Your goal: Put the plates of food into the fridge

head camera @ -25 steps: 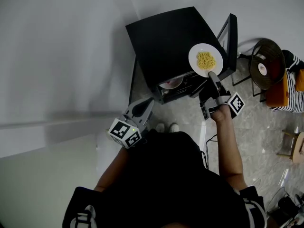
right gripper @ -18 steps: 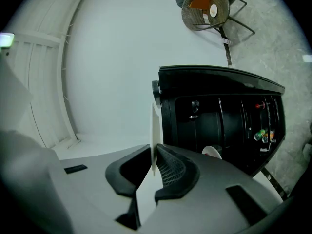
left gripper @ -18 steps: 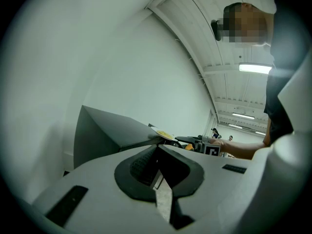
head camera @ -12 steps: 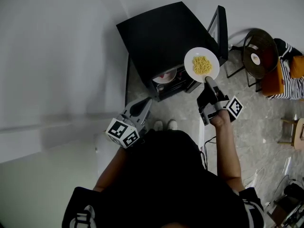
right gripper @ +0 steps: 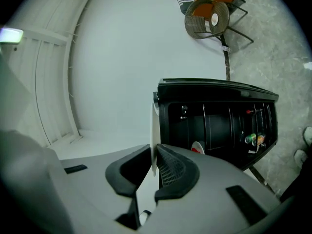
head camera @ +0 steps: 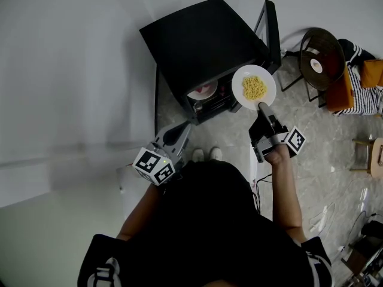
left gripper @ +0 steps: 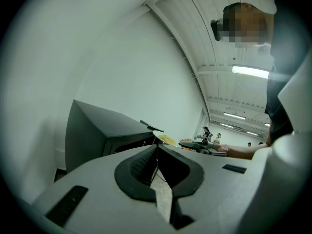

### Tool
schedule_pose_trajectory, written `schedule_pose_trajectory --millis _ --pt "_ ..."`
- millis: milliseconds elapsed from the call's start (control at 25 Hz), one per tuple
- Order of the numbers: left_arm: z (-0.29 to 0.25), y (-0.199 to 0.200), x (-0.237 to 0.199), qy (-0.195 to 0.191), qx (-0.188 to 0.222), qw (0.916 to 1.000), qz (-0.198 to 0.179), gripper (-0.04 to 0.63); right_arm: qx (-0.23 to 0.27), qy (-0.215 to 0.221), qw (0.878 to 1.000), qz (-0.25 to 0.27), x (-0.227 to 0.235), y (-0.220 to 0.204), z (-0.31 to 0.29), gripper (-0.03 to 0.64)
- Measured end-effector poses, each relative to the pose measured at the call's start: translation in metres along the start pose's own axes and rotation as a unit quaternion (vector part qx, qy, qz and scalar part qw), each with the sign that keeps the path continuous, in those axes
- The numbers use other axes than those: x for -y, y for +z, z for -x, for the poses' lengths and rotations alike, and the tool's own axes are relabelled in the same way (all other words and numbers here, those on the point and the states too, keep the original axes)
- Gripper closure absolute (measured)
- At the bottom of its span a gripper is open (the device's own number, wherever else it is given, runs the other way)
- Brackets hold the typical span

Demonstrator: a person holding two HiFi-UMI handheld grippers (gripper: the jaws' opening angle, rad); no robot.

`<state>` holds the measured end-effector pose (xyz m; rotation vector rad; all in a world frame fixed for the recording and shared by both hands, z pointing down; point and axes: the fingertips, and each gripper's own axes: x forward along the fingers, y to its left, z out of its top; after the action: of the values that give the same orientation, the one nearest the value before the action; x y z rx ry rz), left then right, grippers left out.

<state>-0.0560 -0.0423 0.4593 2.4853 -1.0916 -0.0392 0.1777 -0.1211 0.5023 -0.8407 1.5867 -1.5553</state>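
White plate [head camera: 202, 91] inside black fridge [head camera: 203, 40] on pale floor [head camera: 326, 142]

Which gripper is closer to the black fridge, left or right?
Right. The right gripper, shut on the plate of yellow food, is at the open front of the fridge; the left gripper, shut and empty, hangs near the person's body.

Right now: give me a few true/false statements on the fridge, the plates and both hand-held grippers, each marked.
1. The right hand-held gripper clamps the rim of the white round plate of yellow noodles. True.
2. The black fridge has its door closed. False: the door stands open.
3. The left hand-held gripper holds a plate. False: its jaws are together with nothing between them.
4. A second white plate, with red food on it, sits inside the fridge. True.
5. The noodle plate rests on a fridge shelf. False: it is held in the air outside the fridge.
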Motion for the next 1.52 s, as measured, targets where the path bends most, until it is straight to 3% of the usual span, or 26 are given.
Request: schedule_pose_trajectory --millis 960,1520 --pt "-0.002 0.013 -0.009 0.023 0.001 0.9997 -0.008 0.572 -0.019 -0.078 0.997 -0.015 0.113 0.012 -0.016 0.568" --pt "-0.006 0.013 -0.027 0.043 -0.004 0.9991 0.002 0.571 -0.027 -0.097 0.995 -0.014 0.14 0.021 -0.051 0.568"
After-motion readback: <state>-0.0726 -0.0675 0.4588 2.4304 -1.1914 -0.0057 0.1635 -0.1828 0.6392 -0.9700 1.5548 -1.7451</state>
